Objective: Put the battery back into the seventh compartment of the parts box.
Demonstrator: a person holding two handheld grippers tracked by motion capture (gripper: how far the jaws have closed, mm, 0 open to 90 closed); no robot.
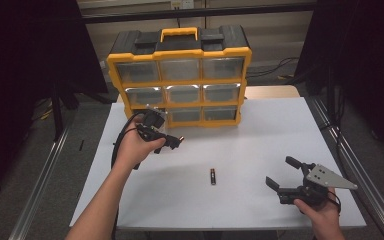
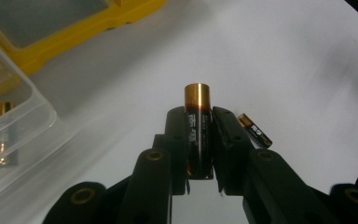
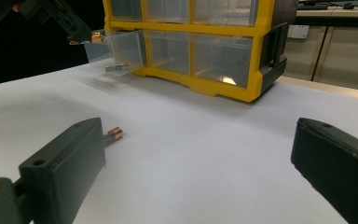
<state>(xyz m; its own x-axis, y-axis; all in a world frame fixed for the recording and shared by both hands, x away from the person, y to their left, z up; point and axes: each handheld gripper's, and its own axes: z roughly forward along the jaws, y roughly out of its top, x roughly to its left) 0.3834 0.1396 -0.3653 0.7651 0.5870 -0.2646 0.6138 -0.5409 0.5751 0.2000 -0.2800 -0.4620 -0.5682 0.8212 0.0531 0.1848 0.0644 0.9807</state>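
One battery (image 2: pixel 198 133) clamped between my left fingers (image 2: pixel 199 123), gold cap outward. Beside them: open clear drawer (image 2: pixel 16 123), one cell inside. To seat it well, I should tip level over the drawer, then release low. Right fingers (image 1: pixel 286 175) wide open, empty; spare battery (image 1: pixel 212 176) on worktop (image 1: pixel 260 135) left of them.

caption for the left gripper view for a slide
Left gripper clamps a battery beside the open clear drawer.
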